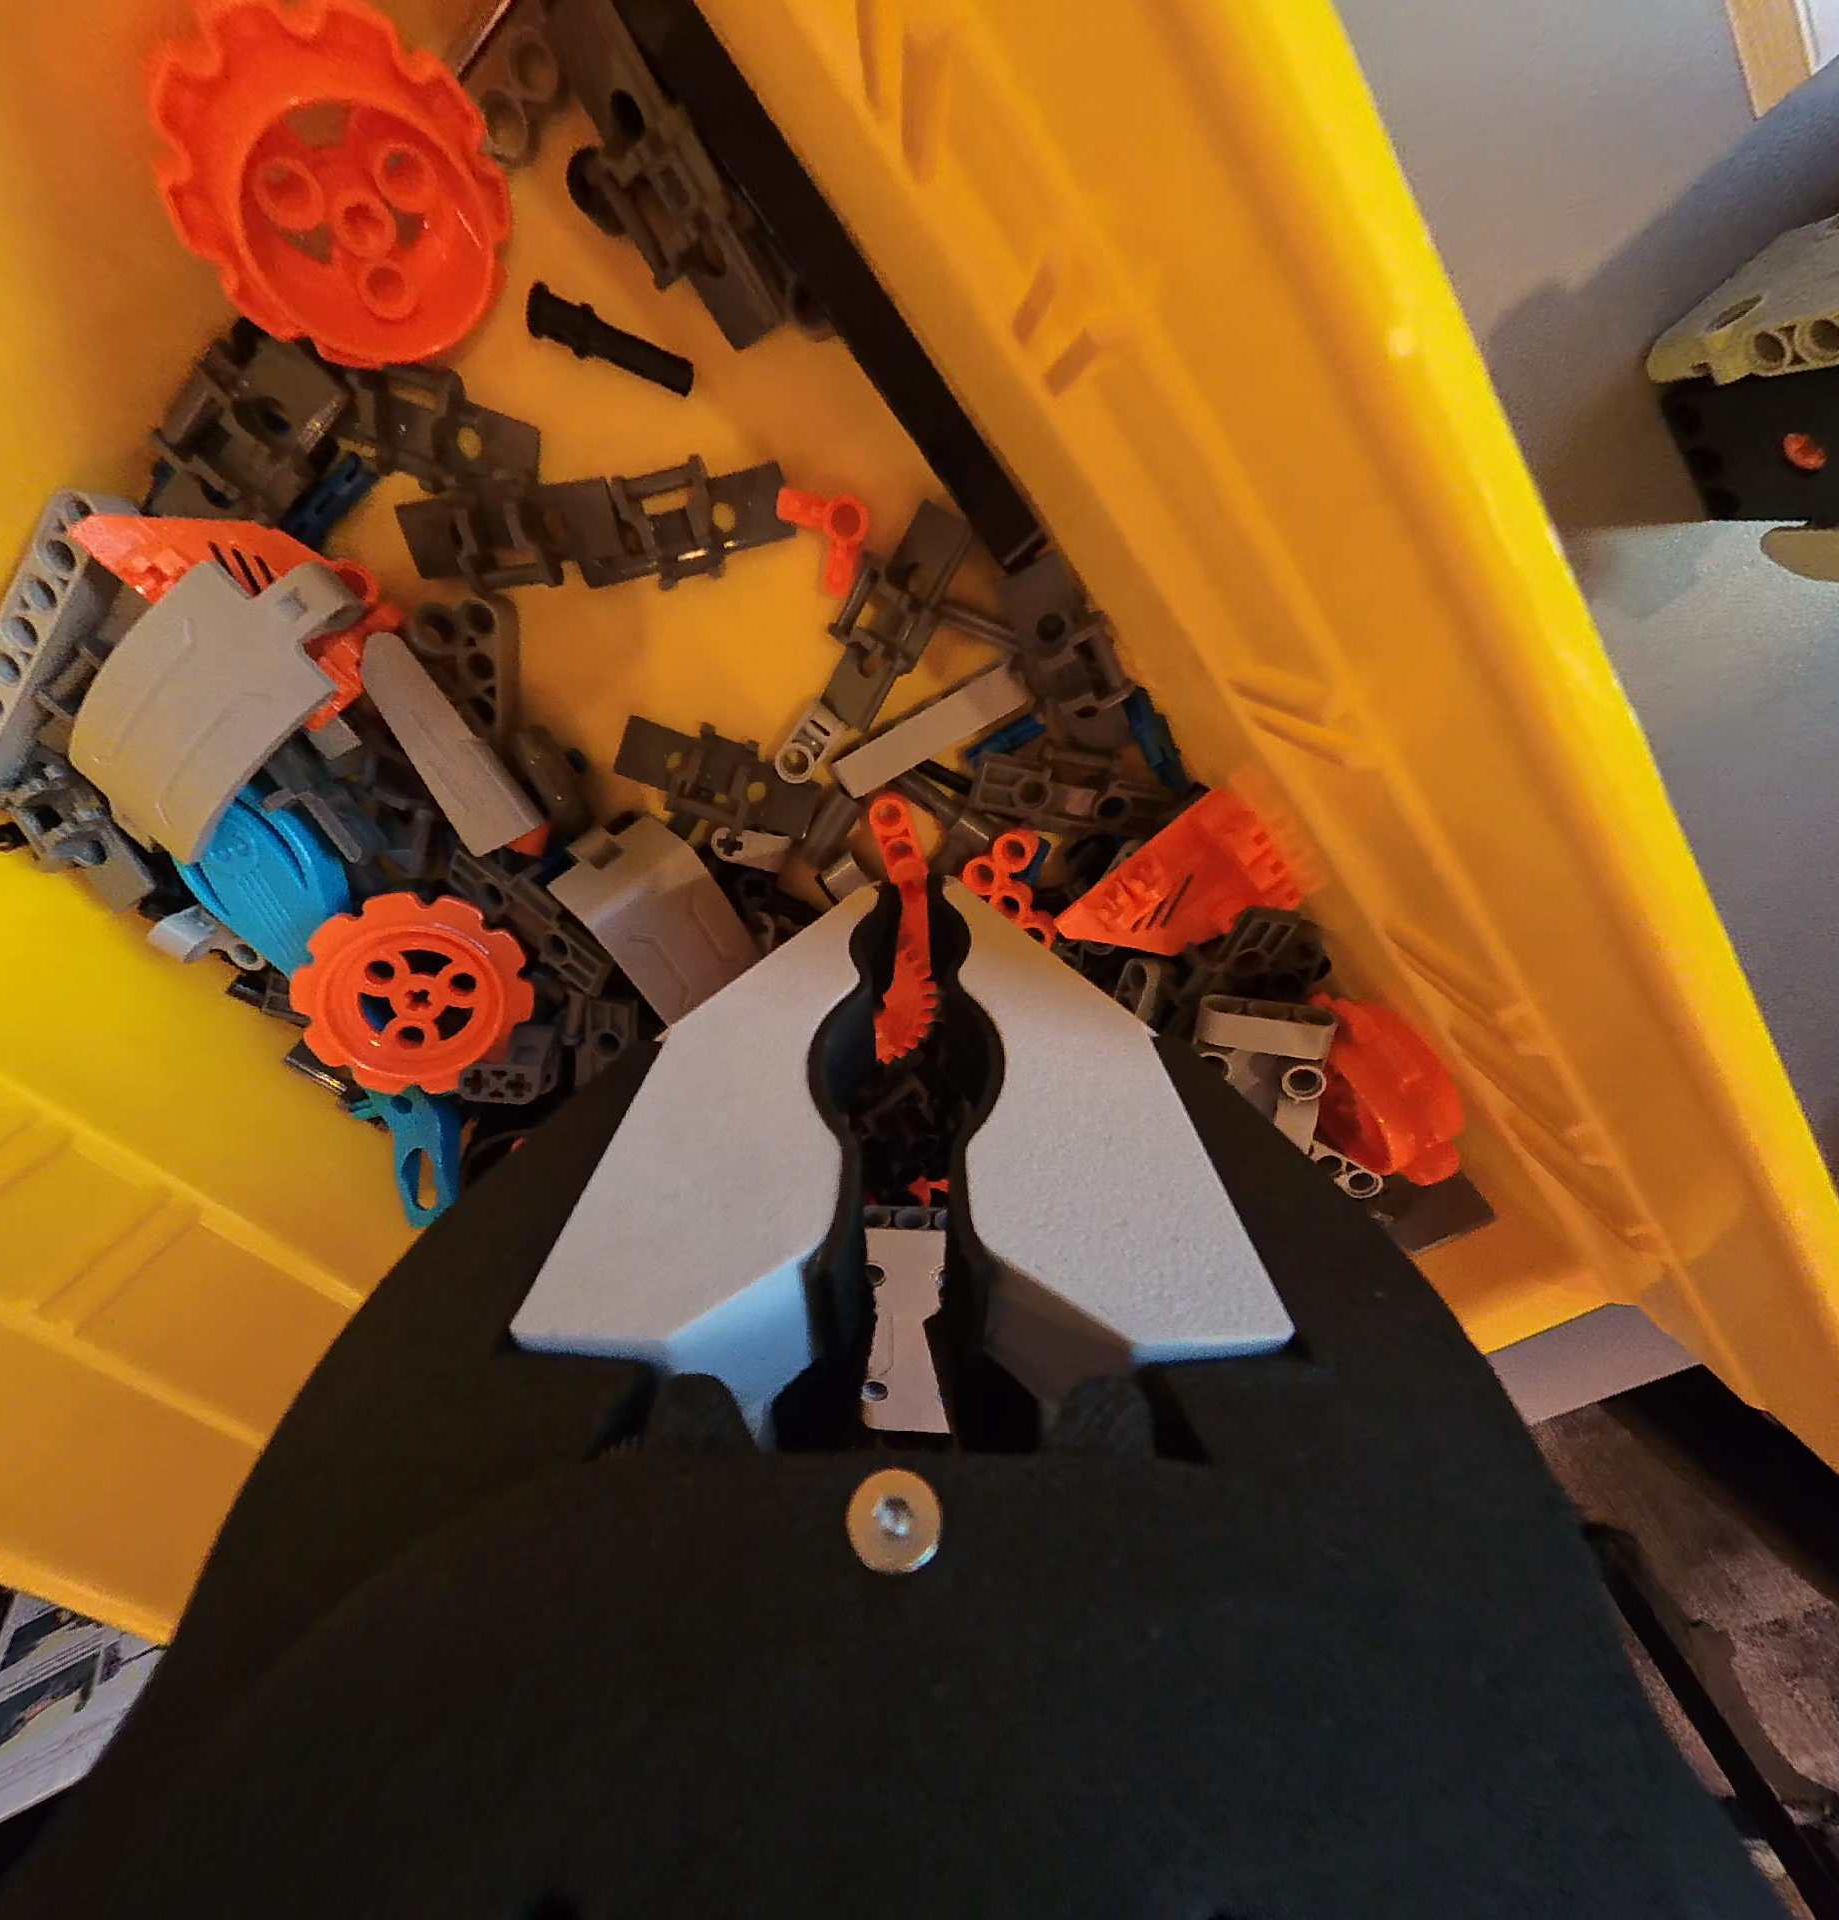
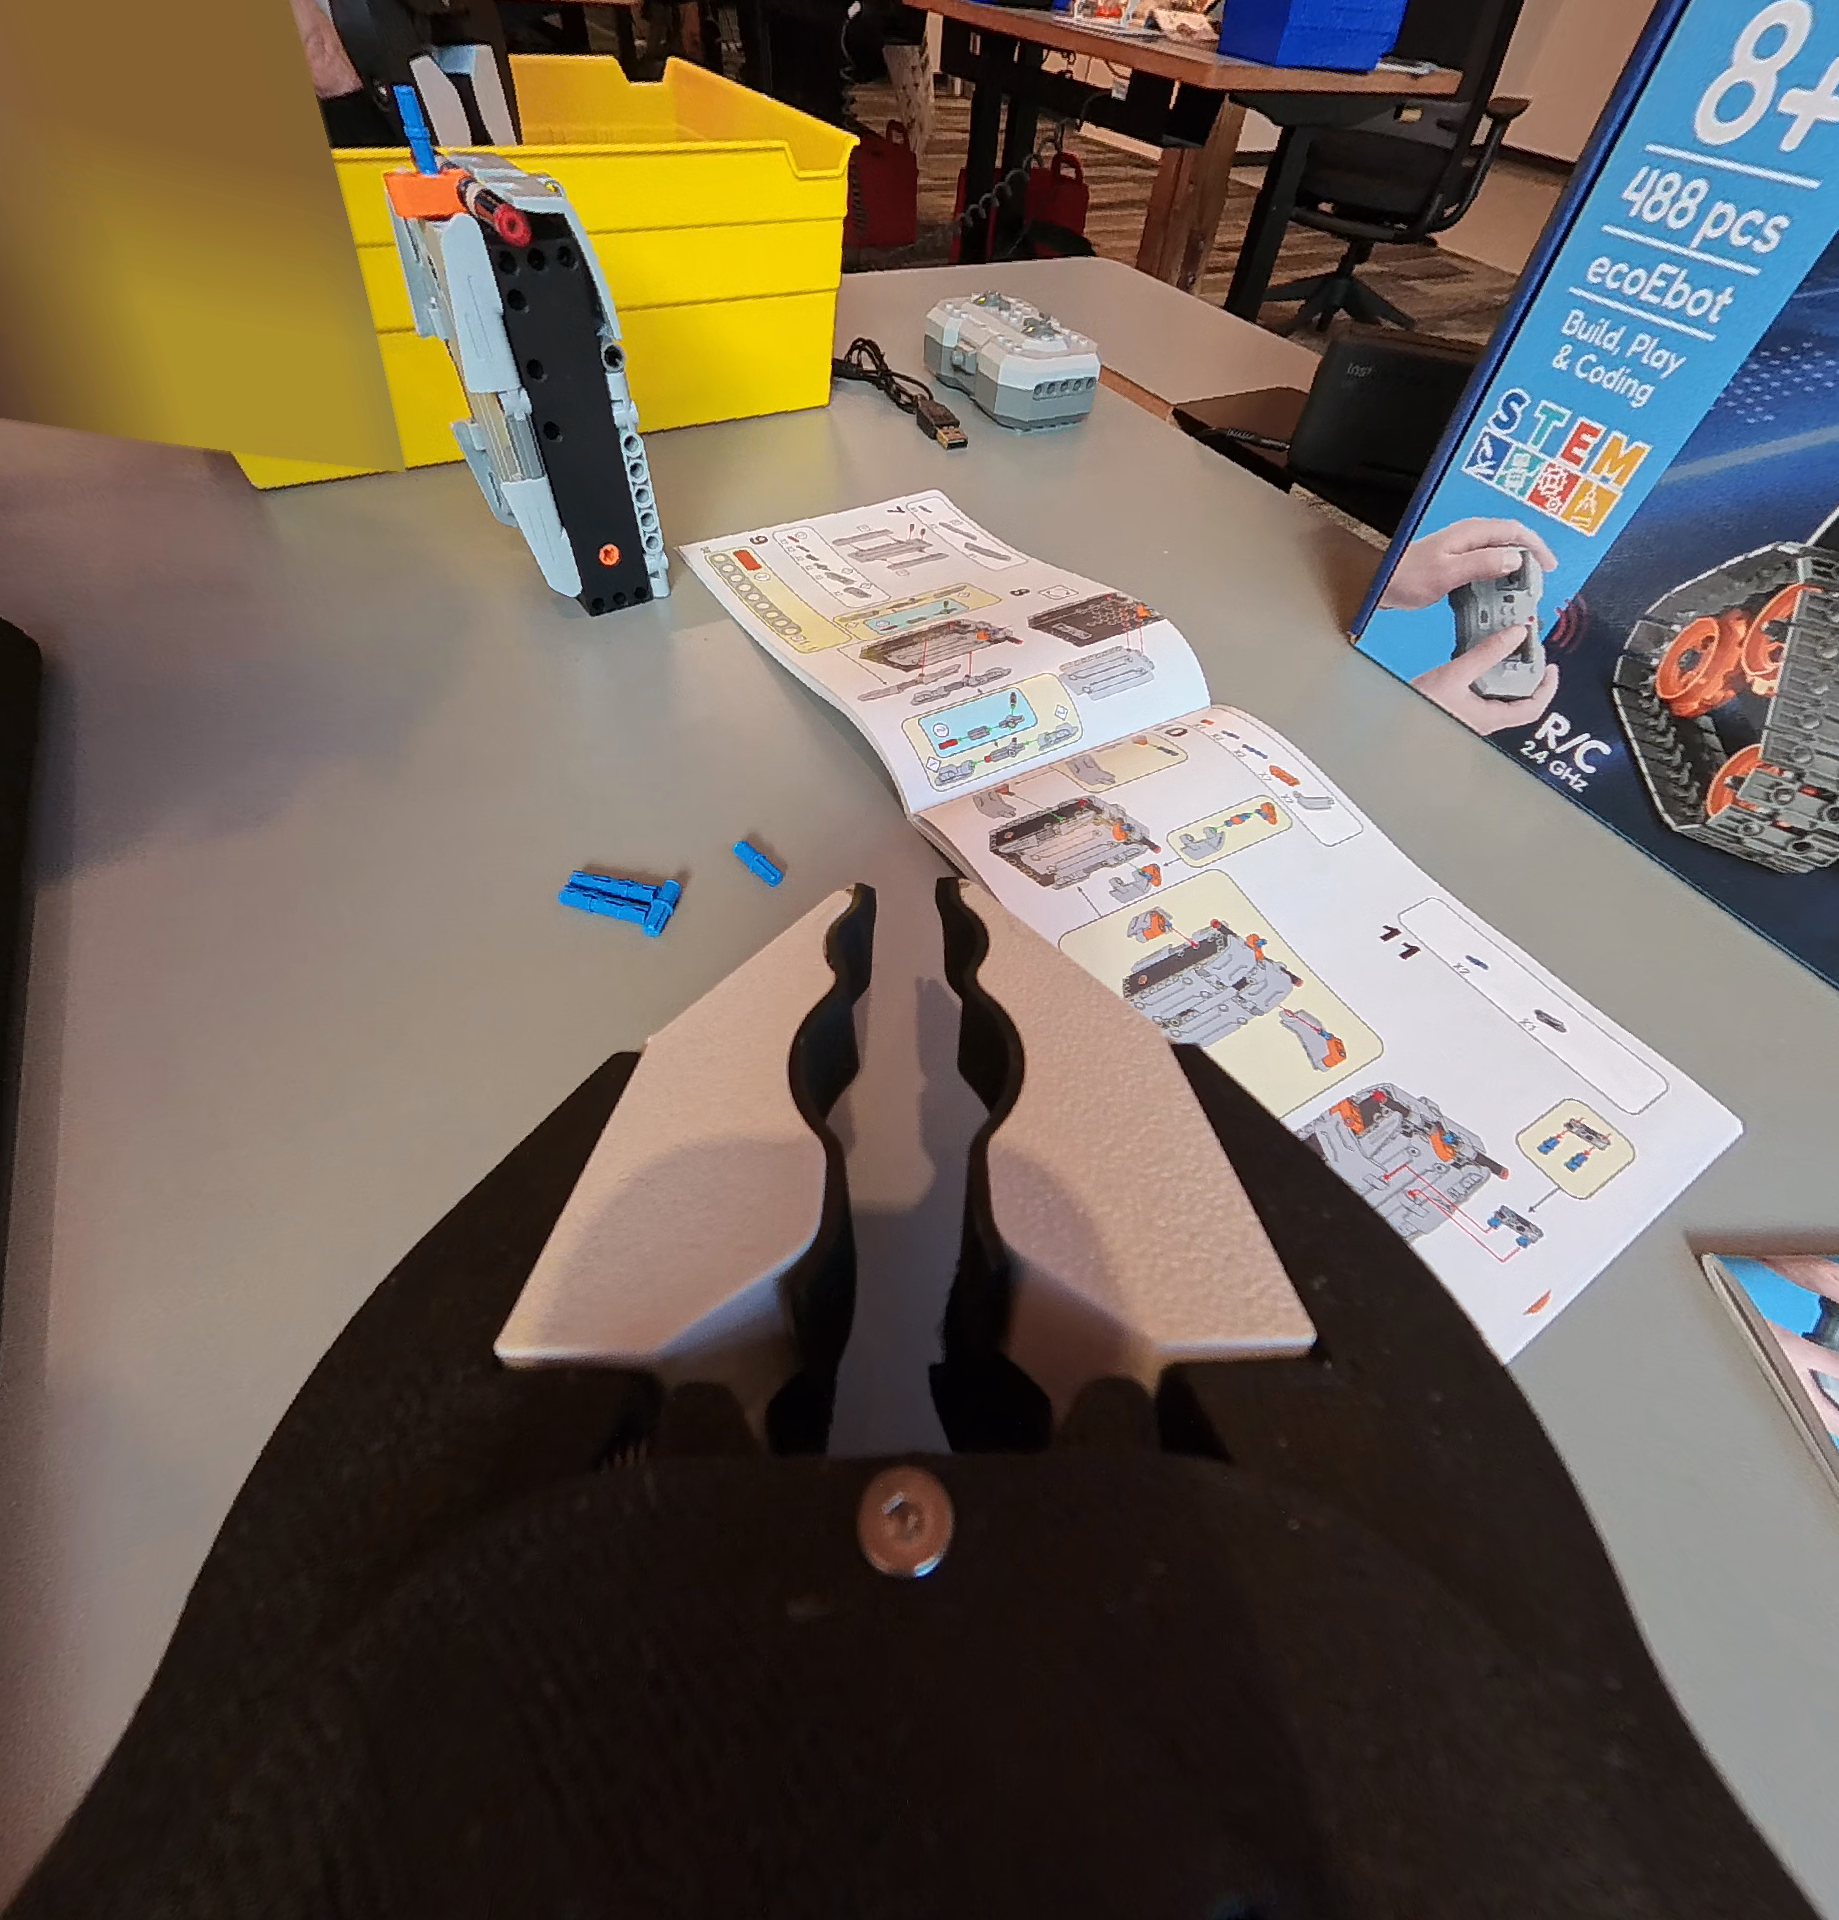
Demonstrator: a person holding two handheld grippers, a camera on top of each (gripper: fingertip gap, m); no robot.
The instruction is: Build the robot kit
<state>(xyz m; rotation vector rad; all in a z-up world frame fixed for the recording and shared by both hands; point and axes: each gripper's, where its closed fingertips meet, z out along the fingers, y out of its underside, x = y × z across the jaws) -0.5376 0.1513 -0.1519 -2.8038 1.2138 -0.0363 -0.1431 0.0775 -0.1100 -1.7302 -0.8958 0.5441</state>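
My left gripper [image 1: 907,899] is down inside a yellow bin [image 1: 1154,364] and is shut on a thin orange toothed piece [image 1: 904,966], which stands up between the fingertips over a heap of grey, black and orange building parts. My right gripper [image 2: 904,888] hovers low over a grey table [image 2: 375,1039], empty, with a narrow gap between its fingers. Just ahead of it to the left lie a clump of blue pins [image 2: 624,899] and a single blue pin [image 2: 759,862]. An open instruction booklet [image 2: 1154,831] lies to its right.
In the bin are a large orange gear [image 1: 333,177], a smaller orange gear [image 1: 411,992] and a grey curved panel [image 1: 198,707]. On the table stand a black-and-grey build [image 2: 541,384], a grey electronic block [image 2: 1008,358] with a USB cable [image 2: 904,395], and a blue product box [image 2: 1673,468]. My right fingertips sit around 40 centimetres from my left ones. It is some 8 centimetres from my right tips to the single blue pin [image 2: 759,862].
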